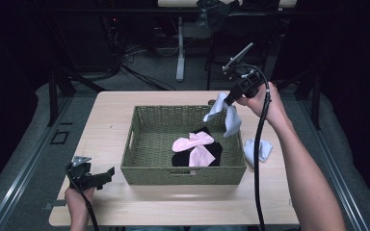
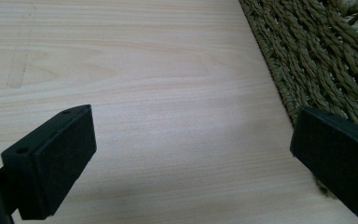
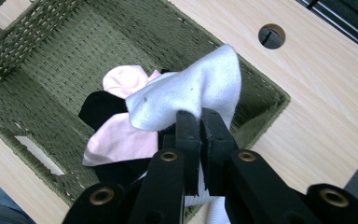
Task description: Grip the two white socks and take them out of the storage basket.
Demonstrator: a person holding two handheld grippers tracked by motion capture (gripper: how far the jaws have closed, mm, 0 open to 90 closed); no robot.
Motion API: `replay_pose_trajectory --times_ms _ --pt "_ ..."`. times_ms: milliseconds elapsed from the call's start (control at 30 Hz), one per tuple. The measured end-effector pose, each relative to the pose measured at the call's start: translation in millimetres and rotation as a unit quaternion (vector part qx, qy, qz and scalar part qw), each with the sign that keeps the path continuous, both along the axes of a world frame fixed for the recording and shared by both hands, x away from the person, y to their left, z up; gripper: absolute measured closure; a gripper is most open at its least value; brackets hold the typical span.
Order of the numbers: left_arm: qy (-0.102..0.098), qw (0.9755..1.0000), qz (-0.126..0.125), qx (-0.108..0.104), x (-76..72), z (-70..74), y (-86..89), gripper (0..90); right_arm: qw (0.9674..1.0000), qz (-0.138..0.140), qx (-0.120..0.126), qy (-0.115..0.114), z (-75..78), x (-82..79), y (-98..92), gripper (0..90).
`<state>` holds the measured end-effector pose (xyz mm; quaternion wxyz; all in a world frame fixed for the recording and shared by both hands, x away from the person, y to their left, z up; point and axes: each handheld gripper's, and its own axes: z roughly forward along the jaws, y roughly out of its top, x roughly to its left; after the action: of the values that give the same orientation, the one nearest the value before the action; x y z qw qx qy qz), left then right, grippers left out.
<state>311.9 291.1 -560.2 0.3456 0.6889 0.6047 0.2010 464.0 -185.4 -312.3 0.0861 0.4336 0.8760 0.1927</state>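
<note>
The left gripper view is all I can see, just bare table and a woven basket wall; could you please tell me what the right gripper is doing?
Observer: The right gripper is shut on a white sock, held in the air above the far right corner of the basket.
Operator: Thank you. Is anything in the basket?
Observer: Yes, a pink sock lies on top of a black sock on the basket floor.
Operator: Are any socks left outside it?
Observer: One more white sock lies on the table, just right of the basket.
</note>
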Motion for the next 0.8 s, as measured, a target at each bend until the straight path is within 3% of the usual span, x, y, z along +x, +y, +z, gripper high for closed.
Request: replay_pose_trajectory --times_ms 433,800 --pt "-0.001 1.0000 0.001 -0.001 -0.1 -0.2 0.6 0.3 0.9995 -0.031 0.002 -0.011 10.4 -7.6 -39.9 87.3" --pt "0.000 1.0000 0.002 -0.003 -0.1 0.0 1.1 0.3 0.9964 -0.077 0.027 -0.025 11.8 -19.5 -87.6 87.3"
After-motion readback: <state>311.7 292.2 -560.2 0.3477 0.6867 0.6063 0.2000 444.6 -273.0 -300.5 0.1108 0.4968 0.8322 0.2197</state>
